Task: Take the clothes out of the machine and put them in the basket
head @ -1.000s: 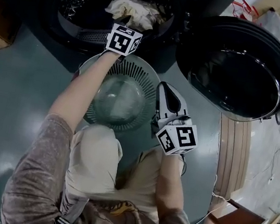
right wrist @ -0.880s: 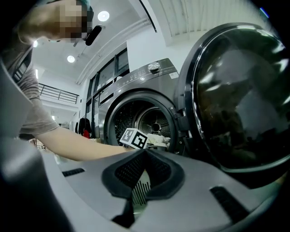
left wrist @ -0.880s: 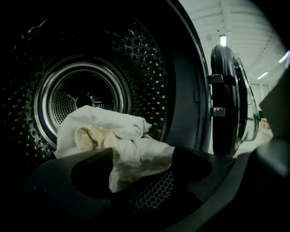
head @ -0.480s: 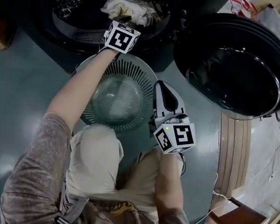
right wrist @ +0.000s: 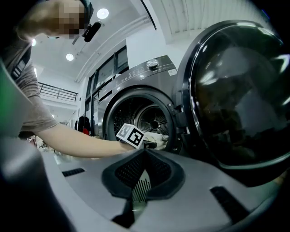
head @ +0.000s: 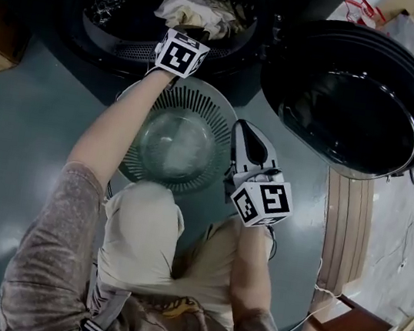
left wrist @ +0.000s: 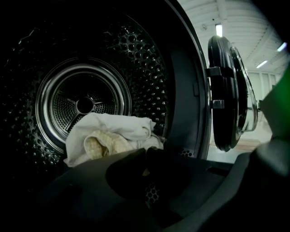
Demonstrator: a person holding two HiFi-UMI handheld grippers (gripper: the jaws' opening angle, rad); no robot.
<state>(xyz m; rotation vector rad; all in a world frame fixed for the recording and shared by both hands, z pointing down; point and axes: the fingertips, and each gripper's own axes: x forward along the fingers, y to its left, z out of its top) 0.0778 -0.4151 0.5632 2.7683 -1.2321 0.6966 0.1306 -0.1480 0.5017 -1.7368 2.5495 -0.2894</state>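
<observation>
Left gripper (left wrist: 146, 152), jaws just closed nearly flat, pinched an edge of the white cloth (left wrist: 113, 130) inside the drum (left wrist: 147, 63); right gripper (right wrist: 144, 153) hung clenched and empty by the basket (head: 201, 104).

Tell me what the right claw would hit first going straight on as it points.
Probably the left claw, shut on the clothes at the machine's mouth, though depth is unclear.

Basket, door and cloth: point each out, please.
basket (head: 200, 109), head view, slatted wall.
door (head: 350, 98), head view, middle of the glass.
cloth (left wrist: 113, 129), left gripper view, white top fold.
</observation>
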